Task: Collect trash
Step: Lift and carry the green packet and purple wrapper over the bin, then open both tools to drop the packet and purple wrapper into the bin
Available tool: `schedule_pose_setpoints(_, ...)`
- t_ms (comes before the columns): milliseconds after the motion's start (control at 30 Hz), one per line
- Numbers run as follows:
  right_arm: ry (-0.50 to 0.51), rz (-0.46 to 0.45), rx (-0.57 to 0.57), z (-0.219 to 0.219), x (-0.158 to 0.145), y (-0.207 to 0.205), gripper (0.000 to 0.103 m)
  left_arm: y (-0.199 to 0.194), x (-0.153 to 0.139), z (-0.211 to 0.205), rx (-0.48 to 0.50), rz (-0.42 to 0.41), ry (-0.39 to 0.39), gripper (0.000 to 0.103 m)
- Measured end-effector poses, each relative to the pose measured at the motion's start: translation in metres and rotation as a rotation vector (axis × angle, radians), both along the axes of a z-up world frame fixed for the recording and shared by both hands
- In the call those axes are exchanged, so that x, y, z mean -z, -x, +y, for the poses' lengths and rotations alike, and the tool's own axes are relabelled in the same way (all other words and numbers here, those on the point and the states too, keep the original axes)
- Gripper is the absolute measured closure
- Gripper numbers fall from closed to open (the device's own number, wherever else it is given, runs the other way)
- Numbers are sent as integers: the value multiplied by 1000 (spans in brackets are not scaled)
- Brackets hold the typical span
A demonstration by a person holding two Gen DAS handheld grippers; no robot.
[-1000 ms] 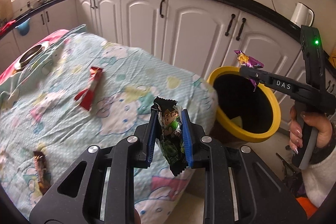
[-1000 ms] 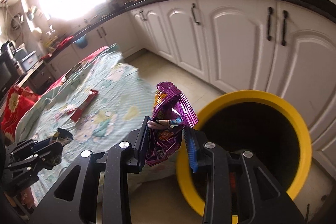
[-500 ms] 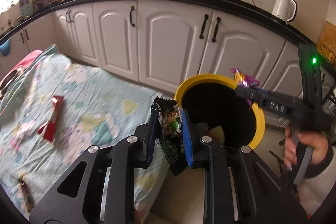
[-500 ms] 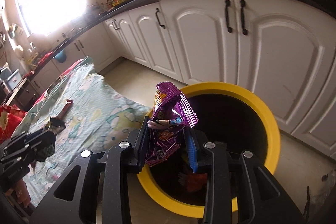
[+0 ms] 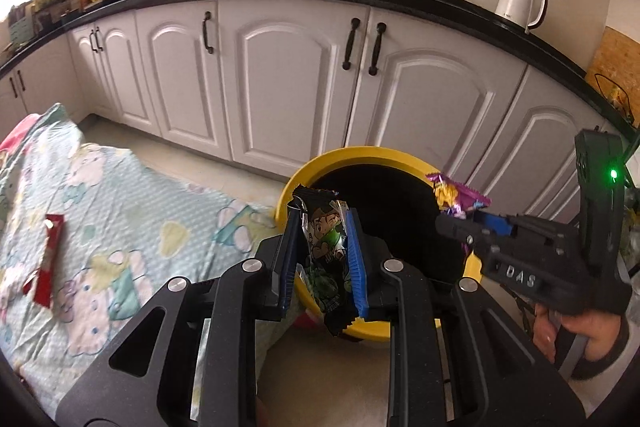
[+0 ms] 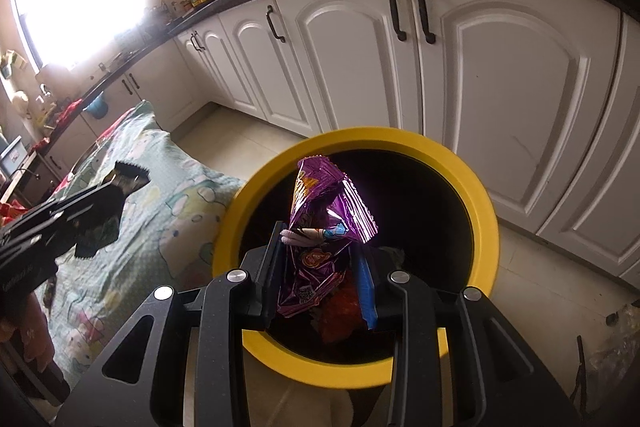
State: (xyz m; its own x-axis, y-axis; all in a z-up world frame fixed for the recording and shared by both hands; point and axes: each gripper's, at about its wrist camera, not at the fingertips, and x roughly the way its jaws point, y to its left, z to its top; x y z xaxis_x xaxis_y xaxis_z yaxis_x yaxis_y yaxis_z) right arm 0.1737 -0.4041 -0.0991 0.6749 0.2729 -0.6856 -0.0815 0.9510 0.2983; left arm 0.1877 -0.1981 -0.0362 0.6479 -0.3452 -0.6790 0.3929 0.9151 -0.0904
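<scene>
My left gripper (image 5: 325, 259) is shut on a green and black snack wrapper (image 5: 326, 247), held at the near left rim of the yellow bin (image 5: 352, 155). My right gripper (image 6: 322, 267) is shut on a crumpled purple wrapper (image 6: 320, 227), held over the bin's (image 6: 484, 203) dark opening. The right gripper (image 5: 472, 223) with the purple wrapper (image 5: 456, 193) shows in the left wrist view above the bin's right side. The left gripper (image 6: 80, 215) shows at the left of the right wrist view. Other trash lies inside the bin (image 6: 340, 307).
A table with a pastel cartoon cloth (image 5: 120, 195) stands left of the bin, with a red wrapper (image 5: 50, 263) lying on it. White cabinets (image 5: 300, 75) with black handles run behind the bin. A white kettle (image 5: 520, 1) sits on the black counter.
Both grippers have moved from the table towards the bin. The right gripper with the purple wrapper now hangs over the opening; the left has reached the bin's rim. Both stayed shut.
</scene>
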Motion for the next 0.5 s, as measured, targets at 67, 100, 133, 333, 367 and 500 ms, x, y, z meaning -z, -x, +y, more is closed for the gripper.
schedule_pose_setpoints(67, -2, 12, 1, -2, 4, 2, 72, -6, 3, -6, 7, 8, 3, 86)
schedule_pose_setpoints(100, -2, 16, 2, -3, 5, 2, 72, -7, 4, -8, 10, 11, 5, 86)
schedule_pose_setpoints(133, -1, 20, 3, -4, 6, 3, 72, -9, 5, -10, 14, 15, 8, 86)
schedule_pose_setpoints(333, -1, 45, 6, -9, 15, 6, 71, -25, 14, -27, 43, 38, 23, 86)
schedule_pose_setpoints(367, -3, 49, 10, -10, 16, 6, 71, -28, 16, -29, 44, 46, 24, 86)
schedule_pose_setpoints(500, -5, 66, 15, -11, 21, 7, 69, -37, 22, -38, 51, 67, 18, 85)
